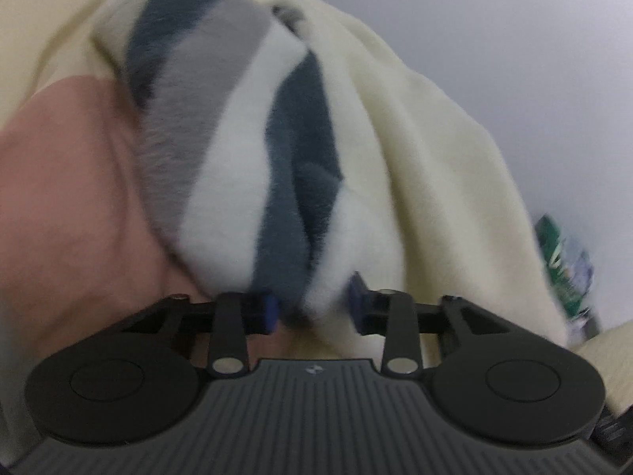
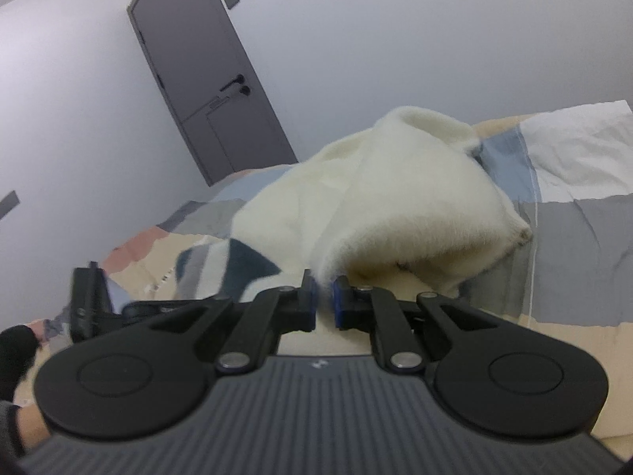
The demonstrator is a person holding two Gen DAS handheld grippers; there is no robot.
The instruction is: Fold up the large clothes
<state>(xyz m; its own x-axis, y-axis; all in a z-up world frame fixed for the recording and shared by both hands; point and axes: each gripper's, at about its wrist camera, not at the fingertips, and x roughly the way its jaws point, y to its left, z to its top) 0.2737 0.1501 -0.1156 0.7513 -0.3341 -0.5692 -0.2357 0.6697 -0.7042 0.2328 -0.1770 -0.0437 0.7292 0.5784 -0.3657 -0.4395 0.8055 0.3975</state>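
Observation:
A fluffy cream garment with a dark blue, grey and white striped part (image 1: 253, 150) hangs in front of my left gripper (image 1: 314, 304), which is shut on a bunch of the striped fleece and holds it up. The cream part (image 1: 427, 182) drapes to the right. In the right wrist view the same garment (image 2: 379, 202) is heaped on the bed, and my right gripper (image 2: 325, 301) is shut on a thin edge of the cream fleece. The left gripper (image 2: 89, 301) shows at the left of that view, blurred.
The garment lies on a bed with a patchwork cover (image 2: 573, 245) in grey, blue, beige and pink. A pink patch (image 1: 67, 206) fills the left wrist view's left. A dark grey door (image 2: 205, 79) stands in the pale wall behind. A green object (image 1: 561, 265) sits far right.

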